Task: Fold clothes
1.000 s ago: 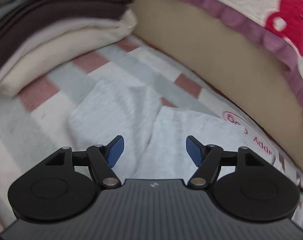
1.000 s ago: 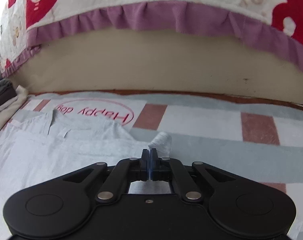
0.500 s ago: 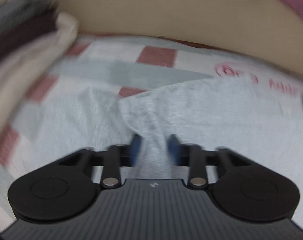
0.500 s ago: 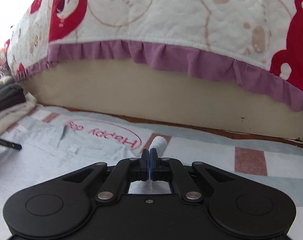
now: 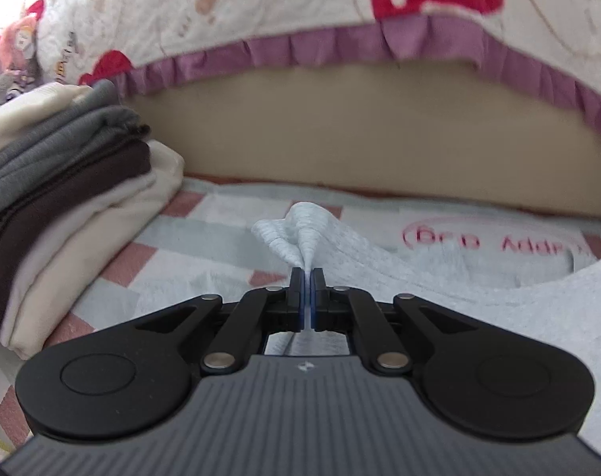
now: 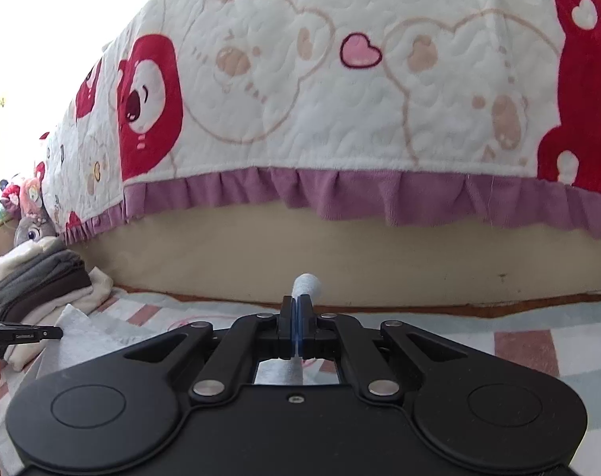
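- Since the earlier frames both views sit higher above the checked mat [image 5: 205, 234]; the left tongs [image 5: 307, 277], then spread wide over the pale grey garment [image 5: 439, 273], now pinch a bunched fold of it, cloth puffing out beyond the tips.
- Far left: folded stack [image 5: 62, 182] of cream, grey and brown clothes rests on the mat, just beside the garment's left edge.
- Centre: garment lies spread on the mat, long axis running left-right, parallel to the bed base [image 5: 360, 135] behind it. From the left tongs the loose body trails off to the right and back under the tool.
- Right: right tongs [image 6: 298, 305] clamp tight on a rolled tip of the same garment; its body runs left, toward the left tongs seen at that view's left edge.
- Judgement: both ends gripped, cloth slung between; next move likely carries the held edge across the short axis. Each hand is nearest its own end.
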The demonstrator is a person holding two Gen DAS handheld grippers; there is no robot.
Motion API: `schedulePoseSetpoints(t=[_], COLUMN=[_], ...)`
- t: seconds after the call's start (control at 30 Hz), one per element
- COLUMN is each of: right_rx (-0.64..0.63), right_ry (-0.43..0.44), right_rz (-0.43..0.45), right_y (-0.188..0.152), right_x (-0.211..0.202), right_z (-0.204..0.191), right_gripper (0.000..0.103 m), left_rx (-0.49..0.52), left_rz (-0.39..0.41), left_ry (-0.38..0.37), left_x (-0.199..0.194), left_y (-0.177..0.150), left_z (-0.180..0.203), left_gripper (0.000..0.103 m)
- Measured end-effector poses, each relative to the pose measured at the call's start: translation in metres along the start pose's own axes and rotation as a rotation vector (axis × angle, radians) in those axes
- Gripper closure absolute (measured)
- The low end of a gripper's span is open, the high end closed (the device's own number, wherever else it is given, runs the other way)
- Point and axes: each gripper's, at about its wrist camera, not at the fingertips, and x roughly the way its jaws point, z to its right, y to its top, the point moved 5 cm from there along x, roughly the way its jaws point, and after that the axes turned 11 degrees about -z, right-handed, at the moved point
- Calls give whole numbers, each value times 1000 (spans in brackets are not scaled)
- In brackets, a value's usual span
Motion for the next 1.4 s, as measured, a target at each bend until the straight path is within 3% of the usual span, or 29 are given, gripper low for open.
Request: schedulePoseSetpoints(t=[0.13,0.2,0.23,0.3,0.33,0.37,0.4,0.43,0.47,0.53,0.6,0.77,0.83,0.9,0.97,1.03,1.13,1.23,1.33,1.4], right_rx=[6,15,25,80,135,190,241,282,301,303,252,194,173,134,71,34,114,127,334,491], right_ry=[-26,-118,-183,-314,-346,-379,-344,-247,-177,-90,-67,-1,-3,-2,27,30,-89,-247,-203,-152], right_rz=[32,28,13,-89,-145,-201,-225,-222,-236,-291,-366,-503,-507,-492,-485,-509,-526,-583,-522,-445], right_y=[14,20,22,23,21,19,14,6,-6,-35,-67,-140,-154,-165,-171,-168,-165,-183,-192,-195], right_x=[2,13,20,28,23,17,7,-8,-20,-43,-62,-96,-103,-107,-111,-116,-137,-145,-162,-168], right_z=[5,13,18,25,24,23,20,15,10,1,-8,-27,-31,-35,-41,-43,-21,1,21,32], right_gripper=[101,101,96,93,92,86,76,51,45,45,45,46,46,47,96,98,103,103,102,88], left_rx=[-59,-72,-78,-74,-71,-68,-80,-98,-123,-173,-160,-82,-81,-96,-89,-63,-79,-49,26,65], left_rz=[69,71,67,-39,-88,-137,-161,-175,-193,-289,-383,-477,-514,-529,-532,-526,-530,-524,-512,-444], left_ry=[-20,-17,-14,28,33,38,25,-2,-27,-48,-45,39,72,59,47,51,63,93,160,100], left_x=[3,19,28,44,45,45,40,32,26,26,29,12,5,-2,-7,-9,-10,-10,-14,-27], left_y=[22,31,36,34,29,23,14,2,-12,-37,-54,-87,-99,-108,-114,-118,-120,-119,-114,-103], left_z=[-9,-10,-11,-12,-13,-13,-15,-18,-21,-25,-23,-20,-24,-28,-29,-30,-36,-31,-22,-2], left_gripper=[101,96,92,82,82,81,75,59,52,48,48,48,48,46,45,43,44,43,47,47])
